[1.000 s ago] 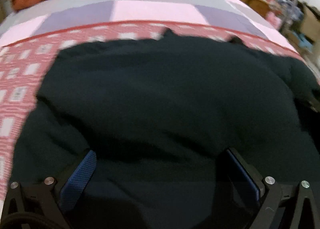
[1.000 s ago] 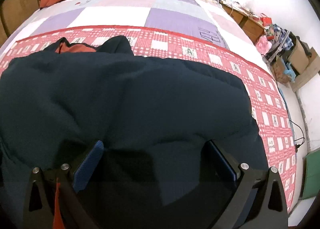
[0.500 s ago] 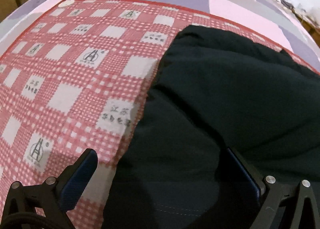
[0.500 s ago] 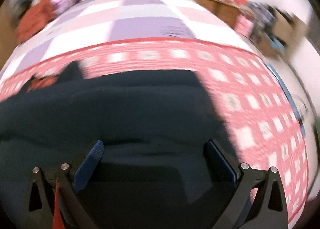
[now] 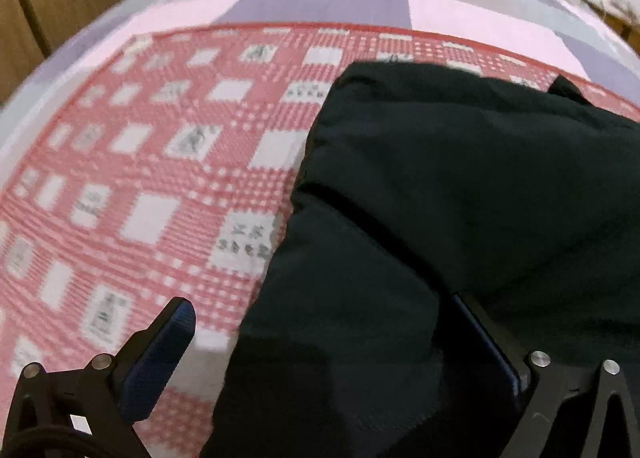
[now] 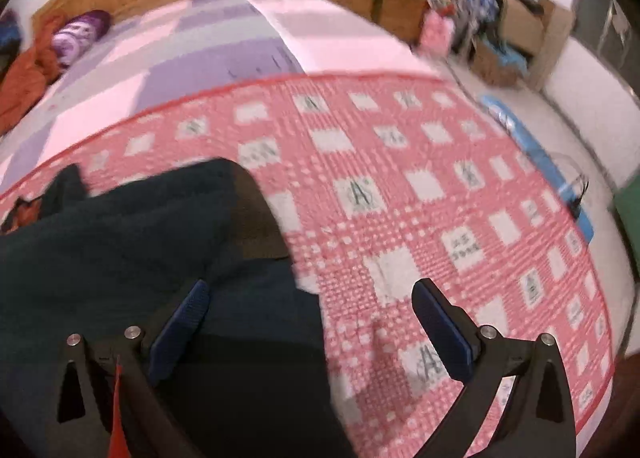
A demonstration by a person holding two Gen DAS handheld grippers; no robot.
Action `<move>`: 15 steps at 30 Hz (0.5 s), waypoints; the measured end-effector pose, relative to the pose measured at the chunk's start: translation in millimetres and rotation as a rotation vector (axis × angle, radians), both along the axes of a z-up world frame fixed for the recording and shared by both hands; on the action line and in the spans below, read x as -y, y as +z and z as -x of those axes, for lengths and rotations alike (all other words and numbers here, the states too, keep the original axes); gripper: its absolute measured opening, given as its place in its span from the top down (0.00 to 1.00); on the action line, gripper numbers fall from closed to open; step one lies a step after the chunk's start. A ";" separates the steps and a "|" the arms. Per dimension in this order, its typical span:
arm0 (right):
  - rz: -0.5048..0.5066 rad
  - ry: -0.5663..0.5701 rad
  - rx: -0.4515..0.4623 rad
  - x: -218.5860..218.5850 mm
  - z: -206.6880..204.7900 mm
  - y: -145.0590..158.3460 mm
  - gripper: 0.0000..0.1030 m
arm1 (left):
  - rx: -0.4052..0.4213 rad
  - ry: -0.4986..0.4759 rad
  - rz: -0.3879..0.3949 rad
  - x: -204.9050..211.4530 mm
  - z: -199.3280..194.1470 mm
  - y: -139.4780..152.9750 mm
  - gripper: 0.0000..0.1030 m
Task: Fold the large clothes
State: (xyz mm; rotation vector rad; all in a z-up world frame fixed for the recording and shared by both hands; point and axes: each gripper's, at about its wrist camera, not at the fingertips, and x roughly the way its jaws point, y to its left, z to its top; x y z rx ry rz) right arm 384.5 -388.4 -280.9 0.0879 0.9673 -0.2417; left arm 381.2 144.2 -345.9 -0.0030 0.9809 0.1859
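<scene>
Dark garment [image 5: 460,218]: cut off by the right and bottom edges in the left wrist view, by the left edge in the right wrist view [image 6: 120,242]. It hides the bed beneath. Print on the checked sheet [image 6: 400,218]: blurred, illegible. Clutter by the far wall [image 6: 480,30]: blurred, items indistinguishable.

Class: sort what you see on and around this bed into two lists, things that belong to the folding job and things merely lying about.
Belongs to the job:
dark garment
left gripper, open
right gripper, open
red checked sheet under the garment

Lying about:
orange clothing
purple bundle
cardboard boxes
</scene>
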 end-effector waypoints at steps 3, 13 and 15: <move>0.013 0.174 0.064 -52.6 42.4 22.1 0.00 | 0.056 -0.112 0.015 25.6 24.3 27.6 0.06; 0.068 0.501 0.035 -190.1 140.7 -11.4 0.00 | 0.064 -0.488 0.120 162.7 142.4 19.7 0.03; 0.099 0.517 0.022 -181.0 145.7 -21.2 0.00 | 0.079 -0.470 0.109 156.5 147.3 9.9 0.00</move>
